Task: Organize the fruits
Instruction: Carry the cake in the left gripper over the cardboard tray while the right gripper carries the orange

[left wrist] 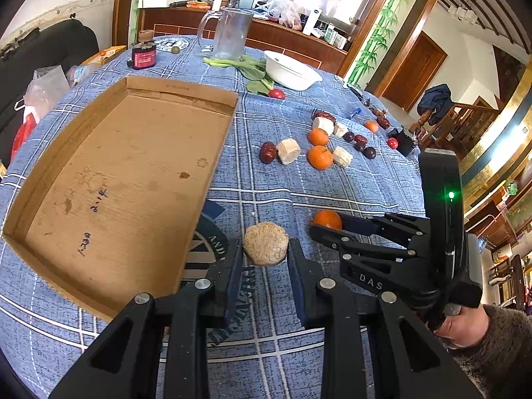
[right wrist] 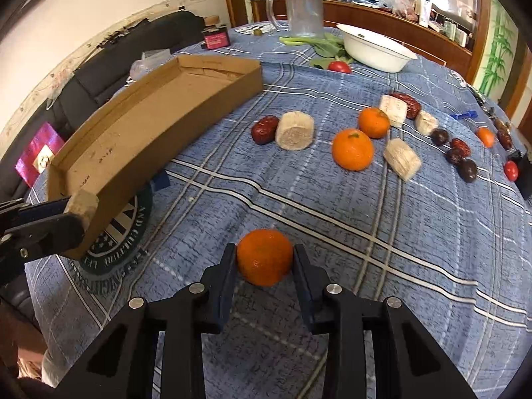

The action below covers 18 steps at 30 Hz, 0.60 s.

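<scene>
My left gripper (left wrist: 265,256) is shut on a beige sugarcane piece (left wrist: 266,243), held just right of the open cardboard box (left wrist: 126,179). It also shows in the right wrist view (right wrist: 81,203) against the box's wall (right wrist: 159,133). My right gripper (right wrist: 264,262) is shut on an orange tangerine (right wrist: 264,256), above the blue checked tablecloth; the tangerine also shows in the left wrist view (left wrist: 327,220). Two more tangerines (right wrist: 353,149) (right wrist: 373,122), several sugarcane pieces (right wrist: 294,130), red dates (right wrist: 264,129) and dark fruits (right wrist: 468,170) lie on the cloth further back.
A white bowl (right wrist: 375,50), green leaves (right wrist: 324,46), a glass mug (right wrist: 304,8), a red tomato (right wrist: 339,66) and a dark jar (right wrist: 216,38) stand at the table's far side. A small tangerine (right wrist: 485,136) and a cherry tomato (right wrist: 511,170) lie at the right edge.
</scene>
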Each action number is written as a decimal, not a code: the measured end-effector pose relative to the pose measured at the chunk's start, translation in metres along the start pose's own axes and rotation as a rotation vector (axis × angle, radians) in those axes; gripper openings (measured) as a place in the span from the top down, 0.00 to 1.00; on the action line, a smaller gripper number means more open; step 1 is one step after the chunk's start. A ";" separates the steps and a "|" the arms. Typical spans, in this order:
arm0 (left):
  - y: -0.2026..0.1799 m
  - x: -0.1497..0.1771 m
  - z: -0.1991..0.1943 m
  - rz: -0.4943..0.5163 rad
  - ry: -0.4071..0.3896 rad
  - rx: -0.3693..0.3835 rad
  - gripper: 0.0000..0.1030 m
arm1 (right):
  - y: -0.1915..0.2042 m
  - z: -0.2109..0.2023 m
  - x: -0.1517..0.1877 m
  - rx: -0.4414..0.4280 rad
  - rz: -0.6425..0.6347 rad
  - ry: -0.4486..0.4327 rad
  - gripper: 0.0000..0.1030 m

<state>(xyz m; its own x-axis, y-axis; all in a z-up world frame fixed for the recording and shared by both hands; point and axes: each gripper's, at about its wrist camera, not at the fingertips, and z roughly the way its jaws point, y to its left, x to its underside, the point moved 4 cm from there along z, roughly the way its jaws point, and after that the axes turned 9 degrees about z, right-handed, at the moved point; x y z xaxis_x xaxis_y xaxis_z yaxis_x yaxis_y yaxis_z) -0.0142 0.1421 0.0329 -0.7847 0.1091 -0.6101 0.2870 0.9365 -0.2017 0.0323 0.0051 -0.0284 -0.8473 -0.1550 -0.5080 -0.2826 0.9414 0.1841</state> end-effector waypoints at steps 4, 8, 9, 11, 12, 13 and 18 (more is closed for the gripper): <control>-0.003 -0.004 0.003 -0.004 -0.006 0.012 0.74 | -0.009 -0.009 0.003 0.019 0.010 -0.005 0.66; -0.003 -0.009 0.002 -0.006 -0.015 0.012 0.75 | -0.013 -0.022 0.000 0.019 0.014 -0.022 0.66; -0.002 -0.010 0.002 -0.007 -0.017 0.009 0.75 | -0.012 -0.025 -0.002 0.019 0.014 -0.027 0.66; 0.000 -0.012 0.000 -0.007 -0.021 0.004 0.75 | -0.009 -0.028 -0.005 0.013 0.008 -0.030 0.66; 0.002 -0.014 -0.001 -0.009 -0.023 0.001 0.75 | -0.005 -0.029 -0.008 0.010 0.003 -0.031 0.66; 0.005 -0.015 -0.003 -0.013 -0.026 -0.003 0.75 | -0.002 -0.029 -0.010 0.007 -0.003 -0.033 0.66; 0.026 -0.016 -0.017 -0.029 -0.047 -0.041 0.74 | 0.022 -0.031 -0.028 -0.032 -0.026 -0.045 0.66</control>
<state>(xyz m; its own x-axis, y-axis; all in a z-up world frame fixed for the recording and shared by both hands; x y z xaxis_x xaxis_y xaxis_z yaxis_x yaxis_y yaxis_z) -0.0033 0.1699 0.0509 -0.7651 0.0669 -0.6404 0.2411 0.9520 -0.1886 0.0359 0.0203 0.0163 -0.8187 -0.1646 -0.5502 -0.3186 0.9272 0.1968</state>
